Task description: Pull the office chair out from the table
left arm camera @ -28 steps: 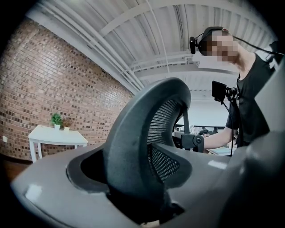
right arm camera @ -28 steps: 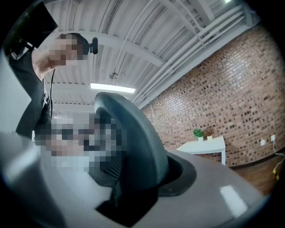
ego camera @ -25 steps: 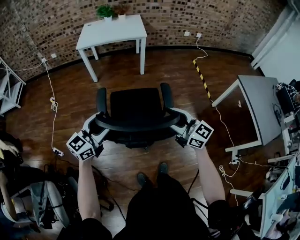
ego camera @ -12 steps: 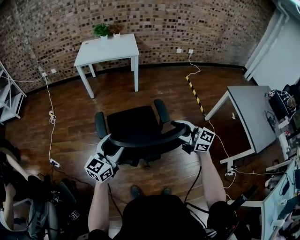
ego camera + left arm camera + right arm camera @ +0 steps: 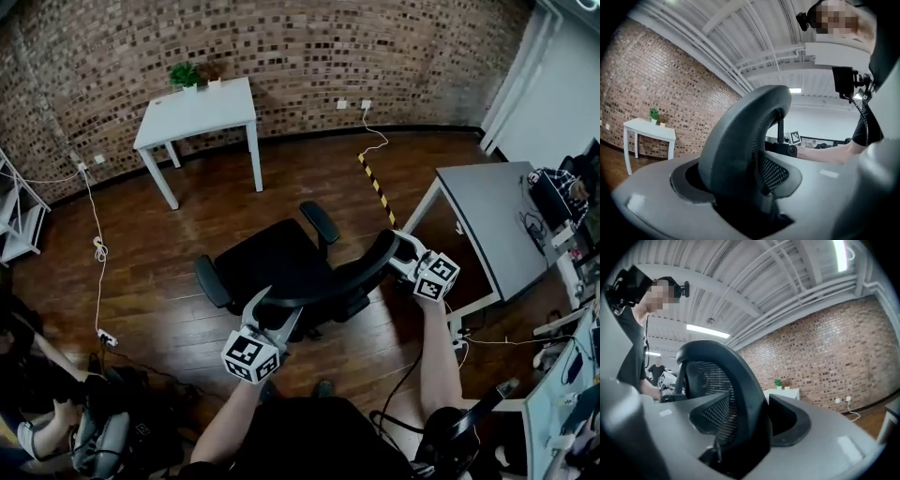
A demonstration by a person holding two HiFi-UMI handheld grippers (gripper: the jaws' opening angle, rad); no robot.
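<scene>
The black office chair stands on the wood floor well away from the white table, turned at a slant. Its curved backrest runs between my two grippers. At the backrest's near end, my left gripper is shut on the rim; the left gripper view shows that rim filling the left gripper's jaws. My right gripper is at the far end. In the right gripper view the mesh and rim sit between the right gripper's jaws, which are opening, with a sliver of gap at one pad.
A small plant sits on the white table by the brick wall. A grey desk stands close on the right. Yellow-black tape and a white cable lie on the floor. A shelf and cluttered gear fill the left.
The chair has come farther from the white table and swung round, its back now slanted. My left gripper moved right and nearer me; my right gripper moved right with the backrest's other end.
</scene>
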